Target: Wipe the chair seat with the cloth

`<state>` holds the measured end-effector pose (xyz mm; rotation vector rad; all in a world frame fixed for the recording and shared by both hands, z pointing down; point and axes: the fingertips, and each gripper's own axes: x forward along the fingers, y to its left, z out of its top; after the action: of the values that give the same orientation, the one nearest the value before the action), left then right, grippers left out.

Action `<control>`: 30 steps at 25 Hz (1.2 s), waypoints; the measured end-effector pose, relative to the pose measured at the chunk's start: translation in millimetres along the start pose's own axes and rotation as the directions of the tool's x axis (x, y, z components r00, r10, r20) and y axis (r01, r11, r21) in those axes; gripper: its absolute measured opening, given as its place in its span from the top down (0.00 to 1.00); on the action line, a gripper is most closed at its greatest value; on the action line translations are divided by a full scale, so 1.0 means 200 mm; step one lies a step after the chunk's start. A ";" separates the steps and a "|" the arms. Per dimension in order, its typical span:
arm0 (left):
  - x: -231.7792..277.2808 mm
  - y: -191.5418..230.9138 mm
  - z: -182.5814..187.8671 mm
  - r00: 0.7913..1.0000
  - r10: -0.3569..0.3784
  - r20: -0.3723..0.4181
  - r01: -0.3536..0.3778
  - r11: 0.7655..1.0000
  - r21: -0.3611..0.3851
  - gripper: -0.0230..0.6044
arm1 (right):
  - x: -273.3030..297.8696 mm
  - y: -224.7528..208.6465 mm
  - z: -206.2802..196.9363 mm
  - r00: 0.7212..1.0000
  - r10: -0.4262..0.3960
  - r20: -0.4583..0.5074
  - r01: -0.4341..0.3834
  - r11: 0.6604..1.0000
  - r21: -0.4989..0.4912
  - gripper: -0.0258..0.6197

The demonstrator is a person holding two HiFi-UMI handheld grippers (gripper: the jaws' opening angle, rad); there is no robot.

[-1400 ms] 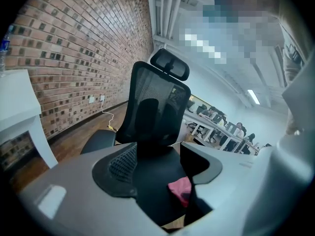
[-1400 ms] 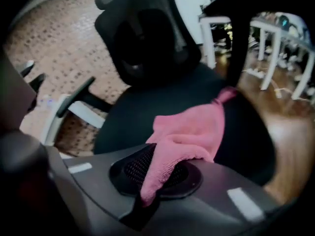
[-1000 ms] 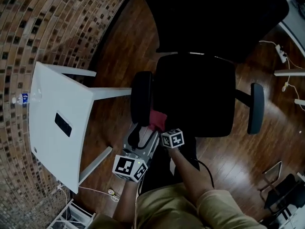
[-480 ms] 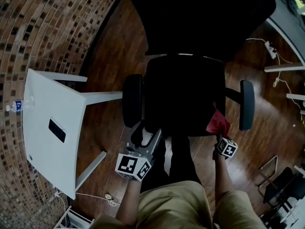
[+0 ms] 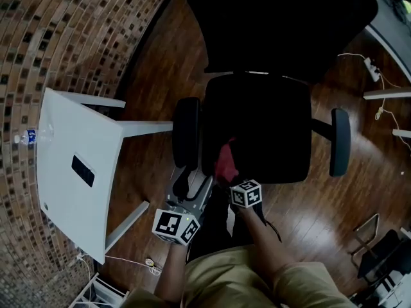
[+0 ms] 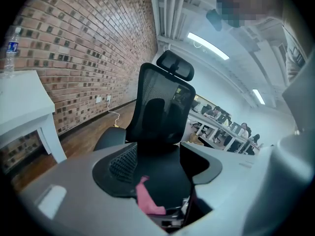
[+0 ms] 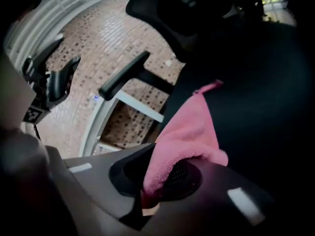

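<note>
The black office chair's seat (image 5: 263, 127) fills the middle of the head view. A pink cloth (image 5: 226, 162) lies against the seat's front left part, and my right gripper (image 5: 231, 177) is shut on its near end. In the right gripper view the cloth (image 7: 189, 136) bulges out from between the jaws of that gripper (image 7: 158, 191) onto the dark seat (image 7: 266, 112). My left gripper (image 5: 187, 183) hovers just off the seat's front left corner, beside the left armrest (image 5: 188, 132), open and holding nothing. Its own view shows the seat (image 6: 170, 173) and the cloth (image 6: 147, 200) ahead.
The chair's backrest (image 5: 276, 18) rises behind the seat, and the right armrest (image 5: 340, 141) stands at its far side. A white table (image 5: 64, 191) with a water bottle (image 5: 29, 135) and a dark flat object (image 5: 83, 170) stands to the left, by a brick wall (image 5: 58, 31). Cables (image 5: 379, 76) lie at right.
My right gripper swept the cloth from the seat's front left to its front right corner and back to the front left. The left gripper stayed where it was.
</note>
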<state>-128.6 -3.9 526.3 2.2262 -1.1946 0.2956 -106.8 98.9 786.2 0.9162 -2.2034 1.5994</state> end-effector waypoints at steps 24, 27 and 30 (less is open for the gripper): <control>0.04 -0.16 0.06 0.996 -0.084 -0.001 0.084 0.996 0.008 0.56 | -1.74 -1.36 -0.16 0.689 -0.722 -0.065 0.699 0.639 0.320 0.93; -0.04 -0.17 0.12 0.994 -0.107 0.002 0.107 0.994 0.029 0.56 | -1.62 -1.08 -0.08 0.756 -0.655 -0.009 0.630 0.723 0.285 0.93; -0.10 -0.22 0.22 0.985 -0.172 0.024 0.169 0.983 0.077 0.56 | -1.44 -0.64 0.07 0.847 -0.515 0.133 0.486 0.851 0.197 0.93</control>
<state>-107.6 1.3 465.0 2.3883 -1.0149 0.2414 196.4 156.6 718.1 1.5884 -1.7376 1.4820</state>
